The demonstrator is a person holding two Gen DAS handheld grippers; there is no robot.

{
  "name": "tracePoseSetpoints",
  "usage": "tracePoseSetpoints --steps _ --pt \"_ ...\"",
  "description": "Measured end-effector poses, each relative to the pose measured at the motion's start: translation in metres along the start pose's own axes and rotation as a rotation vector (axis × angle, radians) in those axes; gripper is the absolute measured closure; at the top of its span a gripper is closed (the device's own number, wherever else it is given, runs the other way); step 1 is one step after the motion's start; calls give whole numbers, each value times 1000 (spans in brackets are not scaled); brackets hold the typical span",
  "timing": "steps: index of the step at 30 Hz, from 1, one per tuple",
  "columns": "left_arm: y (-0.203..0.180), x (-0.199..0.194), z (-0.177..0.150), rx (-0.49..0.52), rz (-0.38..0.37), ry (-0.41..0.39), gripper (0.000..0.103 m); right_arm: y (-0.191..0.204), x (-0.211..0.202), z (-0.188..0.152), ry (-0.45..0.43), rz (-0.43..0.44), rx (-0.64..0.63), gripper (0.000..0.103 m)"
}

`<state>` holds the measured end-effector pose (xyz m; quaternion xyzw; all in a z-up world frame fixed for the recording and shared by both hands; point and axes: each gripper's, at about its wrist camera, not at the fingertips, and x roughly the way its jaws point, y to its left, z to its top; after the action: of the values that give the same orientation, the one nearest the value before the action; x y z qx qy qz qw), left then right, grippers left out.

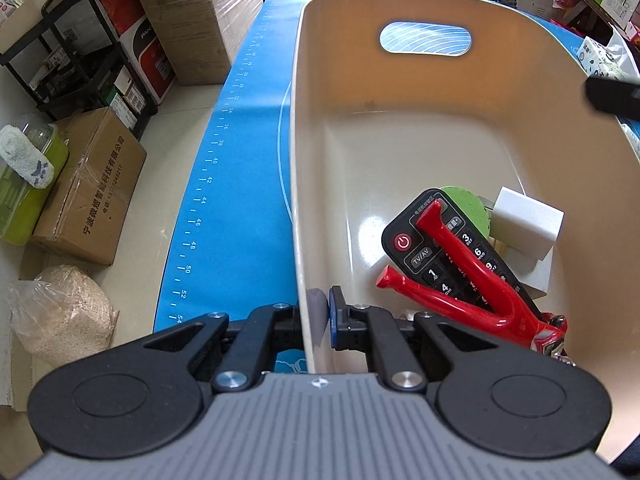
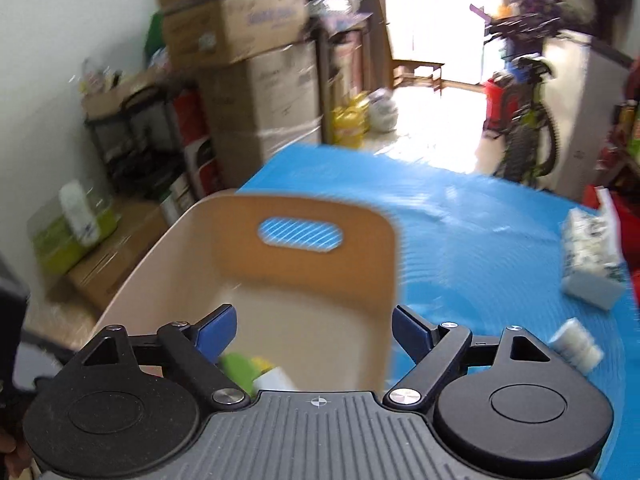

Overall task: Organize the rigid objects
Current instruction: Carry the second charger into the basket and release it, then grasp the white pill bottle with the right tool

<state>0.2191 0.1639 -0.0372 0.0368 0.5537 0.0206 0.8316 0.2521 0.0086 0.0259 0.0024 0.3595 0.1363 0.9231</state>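
Beige plastic bin on the blue mat's ruled edge: left gripper pinches its near wall; black "TV/AV" remote inside; right gripper spread, empty.

A cluttered storeroom — stacked cardboard boxes and a black shelf rack crowd the tiled floor off the blue surface's left edge, a bicycle beyond its far edge.
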Motion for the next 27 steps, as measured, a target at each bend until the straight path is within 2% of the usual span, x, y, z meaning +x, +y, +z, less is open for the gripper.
tracePoseSetpoints --steps 4,5,7,14,20,23,27 --pt "-1 0 0 1 6 1 92 -40 2 0 -33 -86 97 11" --pt "-1 0 0 1 6 1 92 -51 3 -1 -51 -122 121 6" --pt "-2 0 0 0 6 2 91 -75 8 -4 -74 -204 175 3" --pt "-2 0 0 0 7 2 92 -163 37 -30 -16 -367 471 3" --pt "-1 -1 0 1 7 3 91 -185 68 -47 70 -480 446 3" --pt "0 -2 -1 3 9 3 91 -187 76 -49 69 -542 407 3" --pt "0 -2 -1 3 9 3 91 -192 84 -52 39 -581 391 3"
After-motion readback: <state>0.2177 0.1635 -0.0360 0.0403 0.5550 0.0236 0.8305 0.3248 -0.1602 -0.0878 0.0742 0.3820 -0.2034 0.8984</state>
